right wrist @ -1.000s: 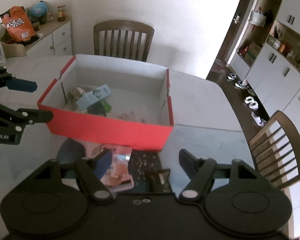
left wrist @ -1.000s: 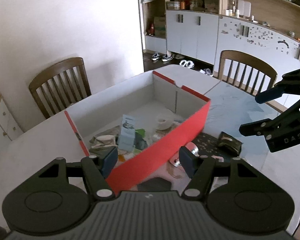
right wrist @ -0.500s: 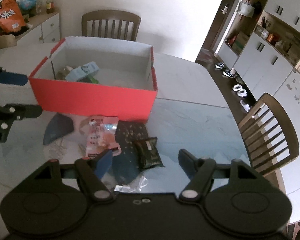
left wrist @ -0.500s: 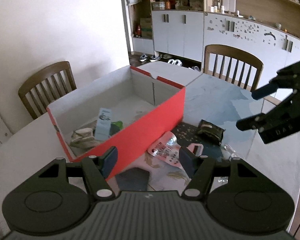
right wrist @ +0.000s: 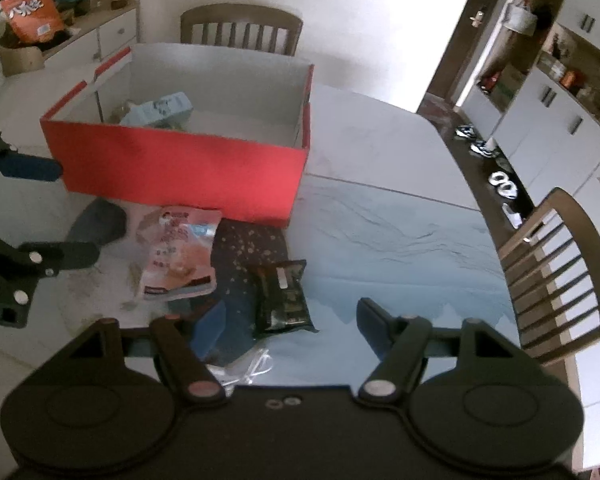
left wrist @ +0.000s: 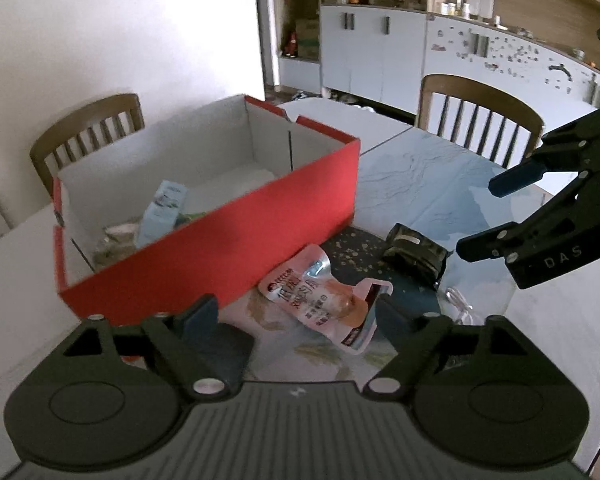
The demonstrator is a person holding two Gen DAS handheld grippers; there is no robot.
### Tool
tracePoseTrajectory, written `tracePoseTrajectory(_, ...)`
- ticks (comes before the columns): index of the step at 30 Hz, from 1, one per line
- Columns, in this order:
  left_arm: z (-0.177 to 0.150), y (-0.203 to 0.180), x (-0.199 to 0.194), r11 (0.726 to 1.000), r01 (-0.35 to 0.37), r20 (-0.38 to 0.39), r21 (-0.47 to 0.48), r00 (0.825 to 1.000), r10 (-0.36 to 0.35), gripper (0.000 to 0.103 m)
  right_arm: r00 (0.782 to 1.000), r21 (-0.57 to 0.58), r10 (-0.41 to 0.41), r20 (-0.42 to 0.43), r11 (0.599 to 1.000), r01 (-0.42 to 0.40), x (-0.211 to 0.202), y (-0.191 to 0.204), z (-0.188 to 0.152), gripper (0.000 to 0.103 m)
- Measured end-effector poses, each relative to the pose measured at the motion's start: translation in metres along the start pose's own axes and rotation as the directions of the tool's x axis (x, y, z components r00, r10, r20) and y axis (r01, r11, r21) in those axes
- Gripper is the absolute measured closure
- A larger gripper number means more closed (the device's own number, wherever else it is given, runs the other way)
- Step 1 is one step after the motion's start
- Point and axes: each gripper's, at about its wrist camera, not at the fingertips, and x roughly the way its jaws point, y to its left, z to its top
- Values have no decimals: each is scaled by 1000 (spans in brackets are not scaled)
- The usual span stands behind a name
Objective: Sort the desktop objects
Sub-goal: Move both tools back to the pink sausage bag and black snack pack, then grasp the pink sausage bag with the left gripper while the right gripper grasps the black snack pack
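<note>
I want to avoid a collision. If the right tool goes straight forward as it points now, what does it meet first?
Probably the dark green foil packet lying on the table, just ahead between the open right tool fingers. Farther along stands the red cardboard box. Depth is unclear.

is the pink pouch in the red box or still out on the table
Out: the pink pouch lies flat on the table beside the red box.

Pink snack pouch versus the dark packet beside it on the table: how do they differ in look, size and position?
The pink printed snack pouch is pale, glossy and clearly larger; the dark rectangular packet is nearly black and compact. The pouch lies close to the red cardboard box; the packet lies farther from it, nearer the right hand-held gripper. Both lie flat on the table, outside the box, ungrasped.
</note>
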Motion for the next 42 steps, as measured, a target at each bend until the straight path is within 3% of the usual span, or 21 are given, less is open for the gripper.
tracePoseTrajectory(1, -1, -3, 5, 1000, 1, 0, -8, 1000, -1, 2, 1000, -5, 14, -2, 1000, -14, 4, -3, 0, 31)
tracePoseTrajectory(2, -3, -5, 8, 1000, 1, 1, -15, 1000, -1, 0, 1000, -11, 23, -6, 1000, -23, 9, -6, -1, 31)
tracePoseTrajectory(8, -4, -12, 41, 996, -23, -36, -81, 999, 20, 0, 996, -68, 78, -38, 994, -80, 42, -17, -2, 31)
tracePoseTrajectory(11, 0, -4, 56, 986, -39, -63, -161, 998, 29, 0, 994, -86, 101, -42, 991, -104, 56, -22, -4, 31)
tracePoseTrajectory(20, 8, -4, 86, 951, -114, -102, -289, 991, 88, 0, 984, -141, 173, -51, 974, -179, 80, -25, -5, 33)
tracePoseTrajectory(31, 8, -12, 111, 919, -211, -137, -334, 975, 175, 1, 970, -195, 233, -62, 951, -241, 96, -27, -6, 33)
tracePoseTrajectory(42, 5, -18, 119, 901, -269, -129, -340, 962, 239, 1, 963, -166, 267, -39, 949, -270, 102, -37, -2, 34)
